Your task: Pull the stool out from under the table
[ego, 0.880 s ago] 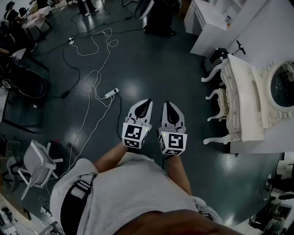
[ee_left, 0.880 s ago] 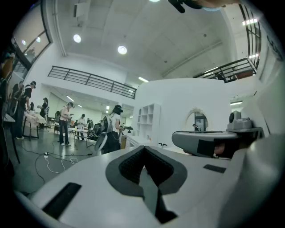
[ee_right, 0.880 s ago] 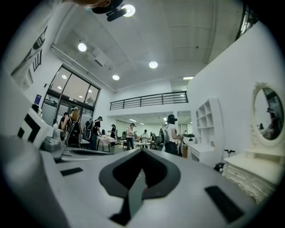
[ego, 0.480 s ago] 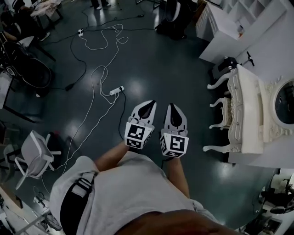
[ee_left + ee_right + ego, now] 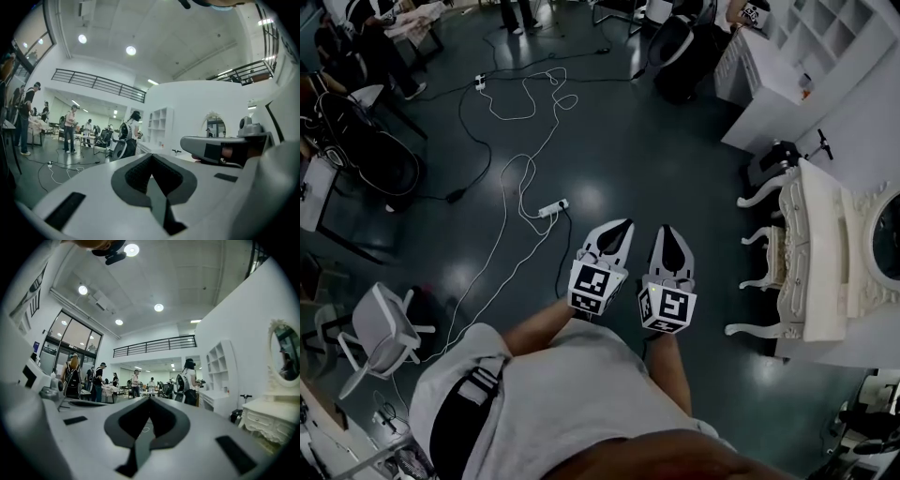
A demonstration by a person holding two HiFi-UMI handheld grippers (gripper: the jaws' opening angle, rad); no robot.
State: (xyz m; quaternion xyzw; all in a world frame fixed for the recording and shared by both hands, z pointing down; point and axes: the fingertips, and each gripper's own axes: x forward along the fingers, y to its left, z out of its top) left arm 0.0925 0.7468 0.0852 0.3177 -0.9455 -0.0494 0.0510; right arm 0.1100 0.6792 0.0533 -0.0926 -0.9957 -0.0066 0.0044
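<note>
Stool point(image 5: 772, 258) tucked under dressing tabletop point(image 5: 825, 267), to the right of both claws and well apart; right claw point(image 5: 668, 231) nearer than left claw point(image 5: 622, 225); both pinched together, empty.

Head view dim and underexposed. Dark glossy floor point(image 5: 675, 141) carries soft glare patches, one just right of the power strip point(image 5: 553, 208), another below-left of it. Gripper views are brighter, lit by round ceiling lights point(image 5: 159, 307). Strong fisheye bending, black vignetted corners, near foreground soft.
</note>
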